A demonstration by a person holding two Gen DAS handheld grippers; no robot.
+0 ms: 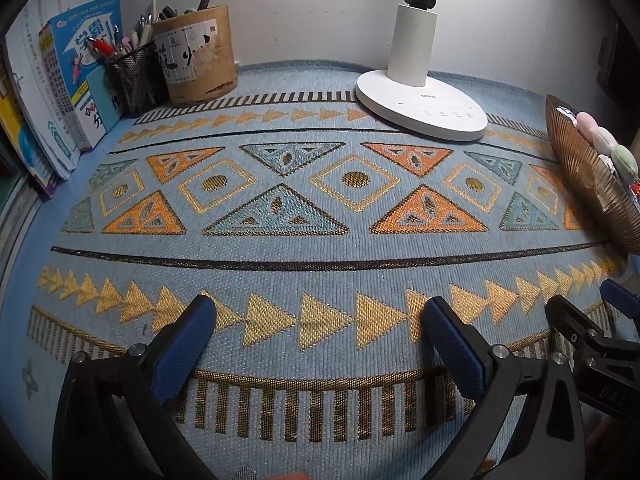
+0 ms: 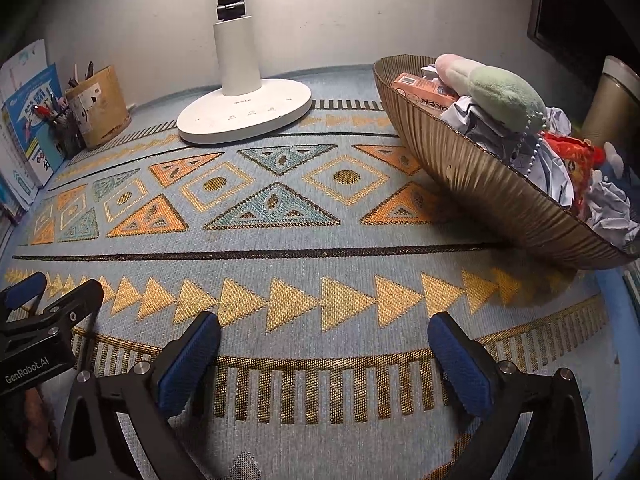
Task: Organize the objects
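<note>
Left tool (image 1: 320, 344): released, fingers spread wide with nothing between the blue pads (image 1: 188, 344); held low over the patterned mat (image 1: 320, 240) that covers the desk.

Right tool (image 2: 324, 356): likewise released and empty, pads apart over the mat's near border of gold triangles. It sits just to the right of the left tool, each showing at the edge of the other's view.

Ribbed brown bowl (image 2: 492, 196): ahead and to the right of the right tool, resting on the mat. Contents heaped above the rim: pastel plush toy (image 2: 496, 92) on top, orange carton (image 2: 424, 92) behind it, crumpled pale paper (image 2: 556, 168), red snack packet (image 2: 572, 160), and a bead chain (image 2: 536, 144) hanging from the plush.

White desk lamp (image 1: 420, 92): far ahead of both tools, round base on the mat near the wall.

Bamboo pen holder (image 1: 196, 56): ahead and left of the left tool, by the wall, filled with pens.

Black mesh pen cup (image 1: 136, 76): touching the bamboo holder's left side, also filled.

Books (image 1: 64, 80): standing upright at far left, beside the mesh cup.

Metal cylinder (image 2: 612, 96): beyond the bowl, far right; identity unclear.
</note>
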